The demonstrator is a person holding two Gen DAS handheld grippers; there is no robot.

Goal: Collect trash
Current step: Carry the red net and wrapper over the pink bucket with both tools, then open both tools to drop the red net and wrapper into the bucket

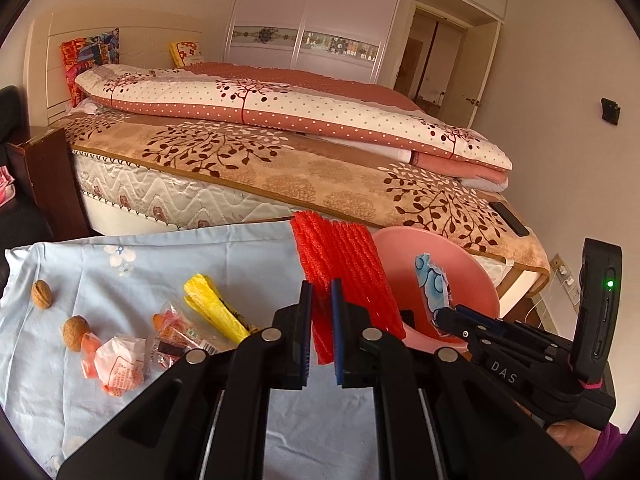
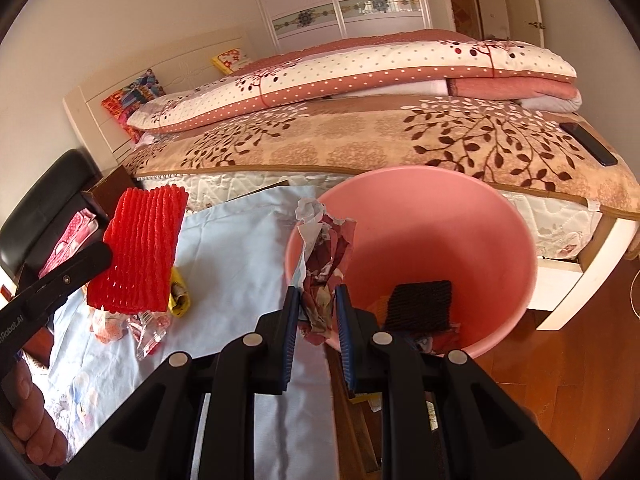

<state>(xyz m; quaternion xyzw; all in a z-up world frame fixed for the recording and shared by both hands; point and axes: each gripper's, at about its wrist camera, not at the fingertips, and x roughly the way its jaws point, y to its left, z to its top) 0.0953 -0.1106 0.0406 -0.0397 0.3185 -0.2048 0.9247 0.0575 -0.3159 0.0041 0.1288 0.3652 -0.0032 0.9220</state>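
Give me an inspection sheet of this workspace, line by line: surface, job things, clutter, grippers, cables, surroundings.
Surface: light blue floral cloth covering a table beside the bed.
Job's things: pink bin at the table edge, some trash already inside; red foam net and crumpled paper held in the air.
Clutter: two walnuts, yellow wrapper, snack wrappers on the cloth.
Grippers: left gripper shut on the red foam net; right gripper shut on the crumpled paper at the bin's rim.
Cables: thin wire near the wall socket.
Surroundings: bed with folded quilt, wardrobe, black phone on the bed.
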